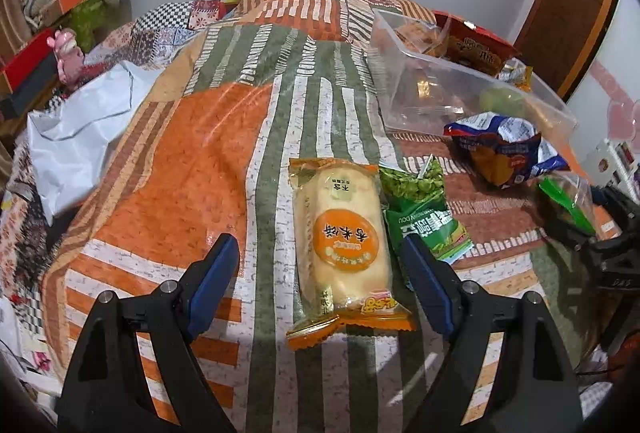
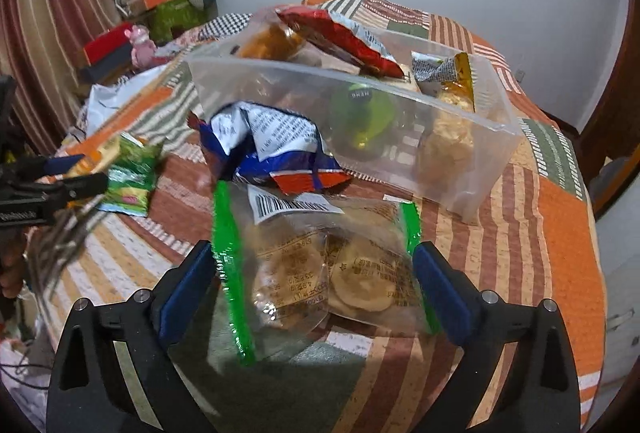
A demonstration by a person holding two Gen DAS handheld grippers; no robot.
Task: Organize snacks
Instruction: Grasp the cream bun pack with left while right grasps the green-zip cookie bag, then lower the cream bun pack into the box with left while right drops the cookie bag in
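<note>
While our left gripper hangs open around the rice cracker pack on the bench, our right gripper straddles the biscuit bag, unclamped; next we should squeeze, then lift toward the clear bin.

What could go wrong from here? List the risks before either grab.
1. The left gripper straddles the orange rice cracker pack, but its right finger overlaps the green pea packet and may pinch both.
2. The right gripper brackets the clear cookie bag; squeezing could crack the cookies.
3. The blue chip bag lies between it and the clear bin.
</note>
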